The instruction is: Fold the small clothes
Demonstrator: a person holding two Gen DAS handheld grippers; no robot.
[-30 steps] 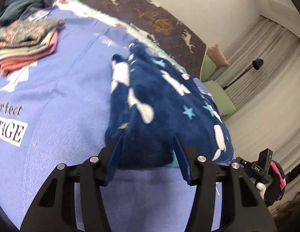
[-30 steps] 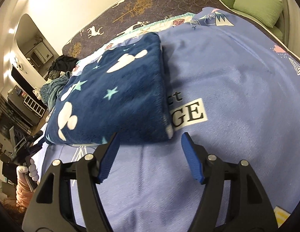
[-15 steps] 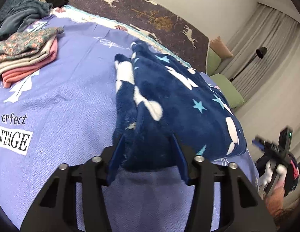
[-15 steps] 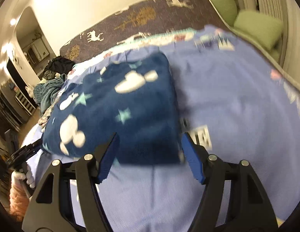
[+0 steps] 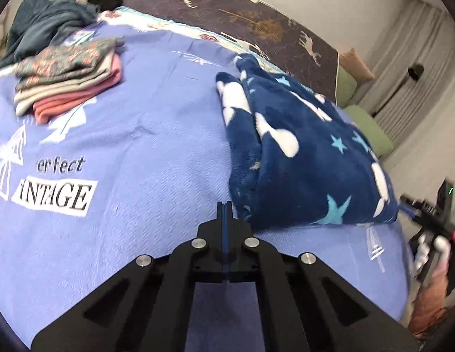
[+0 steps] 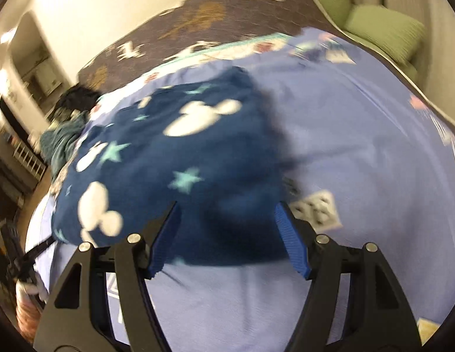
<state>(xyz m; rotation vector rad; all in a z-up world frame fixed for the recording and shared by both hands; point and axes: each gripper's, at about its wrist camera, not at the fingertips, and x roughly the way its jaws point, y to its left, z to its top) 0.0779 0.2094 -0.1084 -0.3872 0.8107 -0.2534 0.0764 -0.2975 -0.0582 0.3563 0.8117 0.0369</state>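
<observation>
Left gripper (image 5: 224, 208) is pinched empty just left of the folded fleece (image 5: 309, 164), right gripper (image 6: 227, 236) gapes around its near edge; stacking with the pile (image 5: 66, 79) seemingly remains.

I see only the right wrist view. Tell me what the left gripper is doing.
Observer: The left gripper is shut on nothing. Its tips are right beside the near left corner of the folded navy fleece garment with white shapes and stars.
Operator: Report where the finished clothes are.
Observer: A stack of folded clothes, floral on top with grey and pink below, lies on the lilac bedspread, well left of the fleece and apart from it.
Operator: Describe what is behind that stack.
Observer: A crumpled teal-blue heap of clothes lies at the far corner, just behind the stack.
</observation>
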